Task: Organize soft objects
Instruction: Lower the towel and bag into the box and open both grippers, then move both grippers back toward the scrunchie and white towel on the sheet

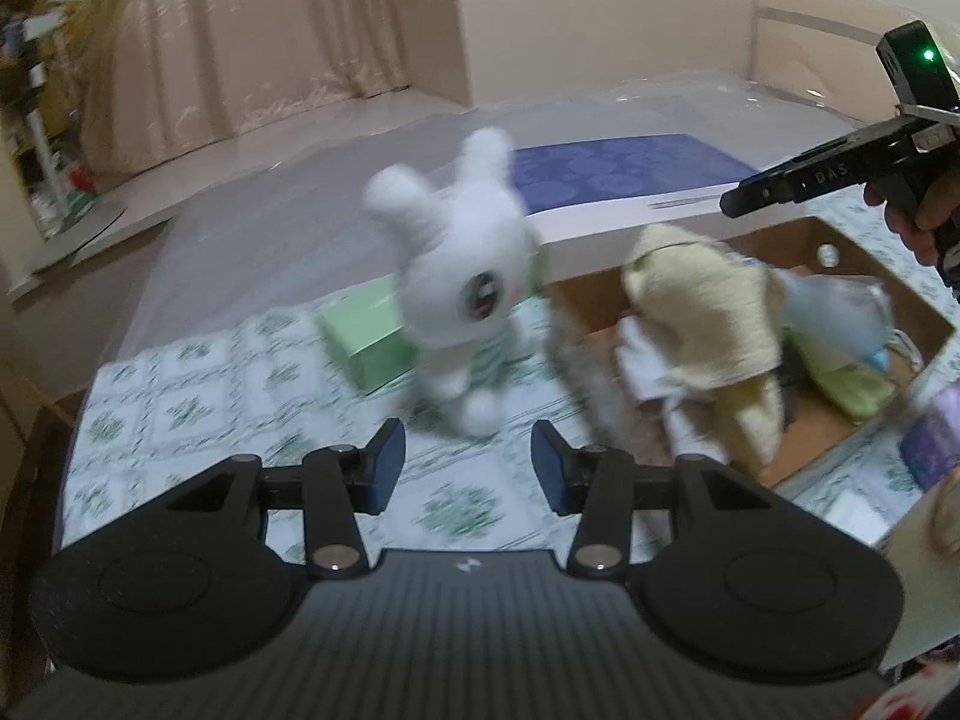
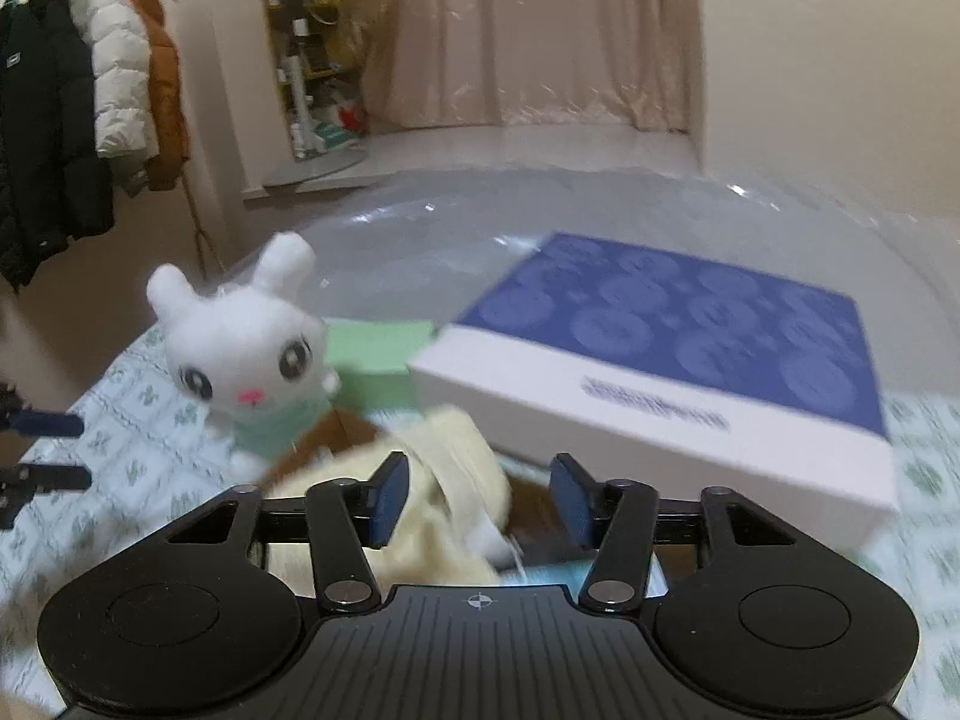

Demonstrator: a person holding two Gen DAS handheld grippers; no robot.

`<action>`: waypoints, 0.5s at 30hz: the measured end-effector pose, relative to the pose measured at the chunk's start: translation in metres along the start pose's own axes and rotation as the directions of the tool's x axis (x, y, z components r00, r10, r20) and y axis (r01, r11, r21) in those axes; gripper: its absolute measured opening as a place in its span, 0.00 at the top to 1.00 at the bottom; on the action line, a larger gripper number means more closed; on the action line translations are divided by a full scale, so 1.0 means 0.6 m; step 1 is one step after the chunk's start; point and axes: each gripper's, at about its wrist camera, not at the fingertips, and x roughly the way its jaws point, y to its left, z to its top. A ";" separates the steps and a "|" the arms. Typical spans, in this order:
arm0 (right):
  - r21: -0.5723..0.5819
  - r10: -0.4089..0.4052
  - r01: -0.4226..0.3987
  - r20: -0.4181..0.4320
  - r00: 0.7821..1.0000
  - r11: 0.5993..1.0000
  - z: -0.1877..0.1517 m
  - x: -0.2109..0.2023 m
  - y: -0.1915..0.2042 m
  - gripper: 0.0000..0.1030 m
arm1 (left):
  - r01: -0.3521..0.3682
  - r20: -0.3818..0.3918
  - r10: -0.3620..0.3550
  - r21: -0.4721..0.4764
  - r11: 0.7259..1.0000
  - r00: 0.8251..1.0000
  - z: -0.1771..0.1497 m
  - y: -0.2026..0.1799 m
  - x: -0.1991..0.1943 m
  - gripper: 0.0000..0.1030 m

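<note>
A: Item one, white bunny toy point(image 1: 462, 276). Location?

B: Upright on the patterned tablecloth point(image 1: 180, 372), just beside the cardboard box point(image 1: 900, 300), leaning on a green packet point(image 1: 366, 342). Not yet stowed, by my reading.

A: Item two, box contents.

B: Yellow cloth point(image 1: 708, 324) heaped on top, spilling over the near wall. A pale blue and green soft piece point(image 1: 852, 336) deeper inside. So partly filled; the bunny looks like what is left.

A: Grippers?

B: Left gripper point(image 1: 468, 468): fingers spread, nothing between them, aimed near the bunny's feet. Right gripper point(image 2: 480, 498): fingers apart, above the yellow cloth, not pinching it.

A: Other stock?

B: Flat white box with blue lid point(image 2: 690, 348) behind the cardboard one.

A: Unclear entries?

B: Heavy blur. The grey furry strip point(image 1: 576, 372) at the box edge cannot be identified. Box floor mostly hidden. A purple thing point(image 1: 930, 438) at the tablecloth's right edge is cut off.
</note>
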 end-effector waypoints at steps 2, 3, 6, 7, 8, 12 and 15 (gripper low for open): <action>-0.037 0.004 -0.004 -0.017 1.000 0.999 0.011 0.032 0.013 0.66 | -0.023 -0.010 0.022 -0.027 0.999 1.000 -0.011 0.019 0.002 0.58; -0.061 0.001 -0.003 -0.029 1.000 0.998 0.012 0.047 0.019 0.68 | -0.030 -0.016 0.029 -0.041 0.999 0.999 -0.016 0.028 0.003 0.58; -0.109 0.007 -0.015 -0.073 0.997 0.994 0.002 0.088 0.033 0.74 | -0.044 -0.030 0.042 -0.083 0.996 0.999 -0.033 0.052 0.006 0.58; -0.118 0.010 -0.021 -0.092 0.996 0.993 -0.005 0.098 0.035 0.74 | -0.046 -0.034 0.043 -0.094 0.995 0.998 -0.039 0.059 0.007 0.58; -0.128 0.011 -0.025 -0.108 0.994 0.991 -0.013 0.103 0.036 0.74 | -0.049 -0.036 0.045 -0.101 0.994 0.998 -0.044 0.063 0.008 0.58; -0.150 0.012 -0.046 -0.218 0.976 0.988 -0.051 0.125 0.031 0.74 | -0.066 -0.044 0.061 -0.124 0.990 0.997 -0.063 0.070 0.010 0.58; -0.120 0.005 -0.032 -0.222 0.975 0.992 -0.071 0.129 0.021 0.74 | -0.068 -0.051 0.062 -0.133 0.989 0.997 -0.075 0.068 0.006 0.58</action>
